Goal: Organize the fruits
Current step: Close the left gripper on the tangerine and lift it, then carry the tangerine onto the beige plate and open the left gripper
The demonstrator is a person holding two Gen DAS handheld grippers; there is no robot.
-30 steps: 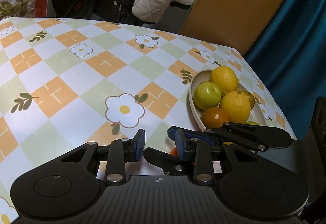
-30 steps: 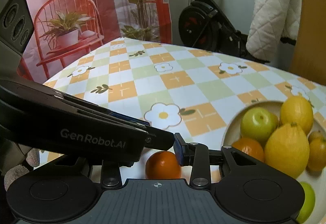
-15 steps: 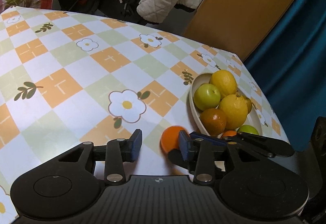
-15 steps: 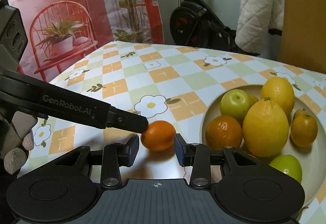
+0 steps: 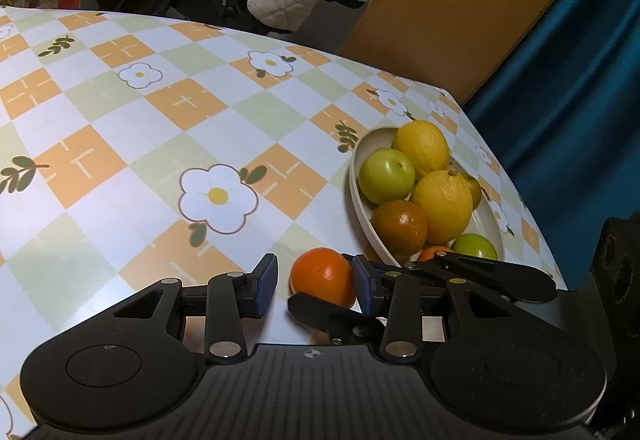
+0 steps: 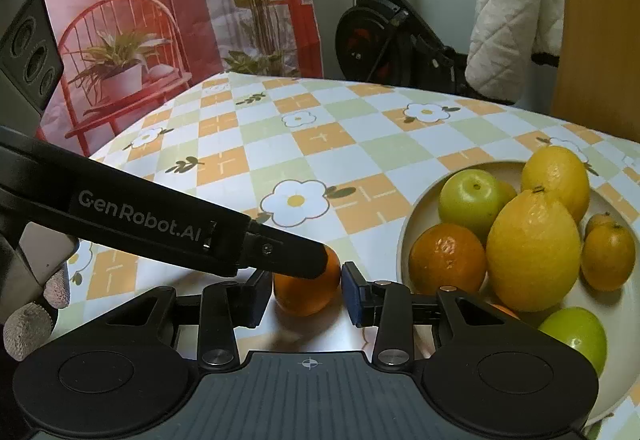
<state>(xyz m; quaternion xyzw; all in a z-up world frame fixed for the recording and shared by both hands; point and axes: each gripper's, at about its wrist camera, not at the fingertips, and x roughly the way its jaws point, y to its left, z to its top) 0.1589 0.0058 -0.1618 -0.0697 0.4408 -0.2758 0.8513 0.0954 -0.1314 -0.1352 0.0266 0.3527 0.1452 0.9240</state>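
Eyeing the orange (image 5: 322, 276): lying loose on the surface (image 5: 120, 144), just off the rim of the bowl (image 5: 354, 176) at about 7 o'clock in the left wrist view, not yet joining the piled fruit (image 5: 442, 206) inside.

Showing in plain sight now, after hiding almost wholly under the tooling a second ago. Reading that as closing in on the pick for the bowl, not finishing it.

Standing wider than a second ago on the left gripper (image 5: 312, 280): jaws partly open, gripping nothing, brushing the orange at the 3 o'clock pad, keeping clear at the 9 o'clock pad.

Straddling the same orange with the right gripper (image 6: 306, 292): jaws narrowly parted, hugging both flanks, showing a sliver of gap at 3 o'clock. Not managing to tell whether pressing or merely bracketing.

Crossing the orange's top from 10 o'clock in the right wrist view with one left finger.
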